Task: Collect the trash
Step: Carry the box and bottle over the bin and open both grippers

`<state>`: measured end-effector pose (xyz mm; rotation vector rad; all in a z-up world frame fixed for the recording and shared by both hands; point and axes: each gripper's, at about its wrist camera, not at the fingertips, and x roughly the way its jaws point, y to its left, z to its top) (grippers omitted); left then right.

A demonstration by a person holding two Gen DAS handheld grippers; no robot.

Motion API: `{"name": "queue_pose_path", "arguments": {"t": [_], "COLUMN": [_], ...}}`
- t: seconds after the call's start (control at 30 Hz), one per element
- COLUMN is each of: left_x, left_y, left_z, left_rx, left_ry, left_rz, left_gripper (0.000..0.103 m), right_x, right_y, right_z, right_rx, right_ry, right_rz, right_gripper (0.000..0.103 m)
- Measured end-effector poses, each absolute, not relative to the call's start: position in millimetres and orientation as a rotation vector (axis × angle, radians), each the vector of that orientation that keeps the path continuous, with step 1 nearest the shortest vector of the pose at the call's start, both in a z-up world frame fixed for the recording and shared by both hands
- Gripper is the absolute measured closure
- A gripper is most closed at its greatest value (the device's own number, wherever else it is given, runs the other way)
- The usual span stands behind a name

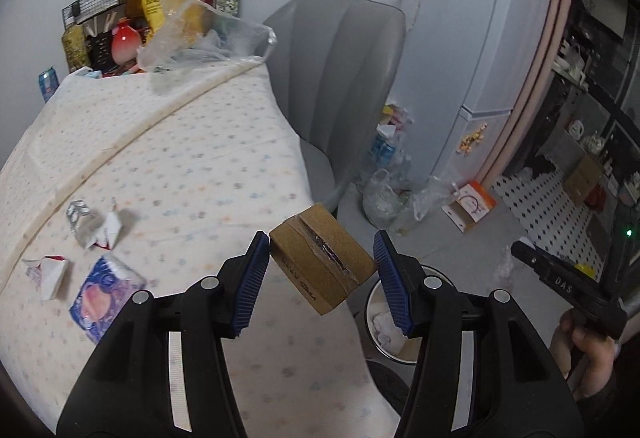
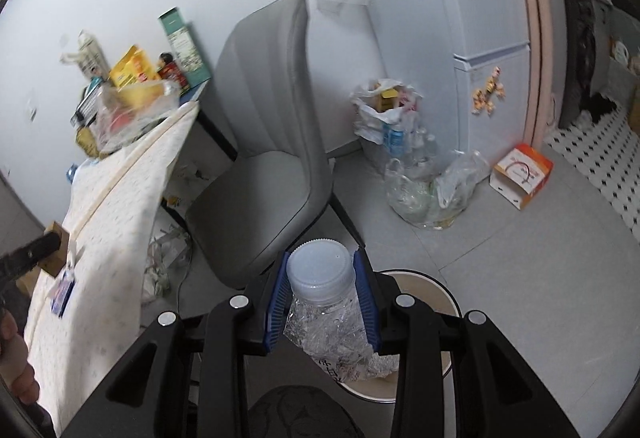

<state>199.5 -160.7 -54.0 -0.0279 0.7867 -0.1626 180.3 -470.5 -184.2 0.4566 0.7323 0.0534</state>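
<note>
Left tongs (image 1: 322,278) spread wide, the cardboard box (image 1: 322,257) between them touching only the left pad, above the surface (image 1: 200,158) edge. Right tongs (image 2: 323,302) clamp a crushed plastic bottle (image 2: 324,302) over the bin (image 2: 432,286).

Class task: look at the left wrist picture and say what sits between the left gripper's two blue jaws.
A small brown cardboard box, tilted, sits between the open jaws of the left gripper; the left wrist view shows a gap on its right side.

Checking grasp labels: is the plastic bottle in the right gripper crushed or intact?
Crushed. The plastic bottle has a crumpled, creased clear body below its white cap, pinched between the right gripper fingers.
</note>
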Motion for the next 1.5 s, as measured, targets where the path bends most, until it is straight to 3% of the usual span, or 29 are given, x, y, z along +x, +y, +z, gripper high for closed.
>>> {"name": "queue_pose_path", "arguments": {"t": [0.03, 0.1, 0.83, 0.9, 0.97, 1.2, 1.5], "left_x": [202, 206, 226, 230, 232, 228, 214], "left_y": [-167, -178, -336, -346, -353, -340, -281], "left_z": [-56, -59, -107, -114, -116, -103, -70], "left_rx": [-0.022, -0.01, 0.154, 0.158, 0.154, 0.13, 0.067], "left_ry": [0.795, 0.803, 0.948, 0.981, 0.992, 0.945, 0.876], "left_rz": [-0.17, -0.181, -0.463, -0.483, -0.491, -0.447, -0.384], "left_gripper": [0.049, 0.049, 0.048, 0.039, 0.011, 0.006, 0.006], "right_x": [180, 177, 81, 78, 77, 78, 85], "right_y": [-476, -484, -572, -578, -581, -577, -537], "right_z": [-186, -186, -210, -213, -216, -220, -195], "right_rx": [0.476, 0.493, 0.659, 0.67, 0.674, 0.674, 0.633], "right_ry": [0.719, 0.687, 0.702, 0.704, 0.704, 0.716, 0.684], "right_rz": [0.052, 0.046, -0.095, -0.104, -0.111, -0.086, 0.005], "right_gripper": [0.049, 0.035, 0.032, 0.031, 0.029, 0.029, 0.008]}}
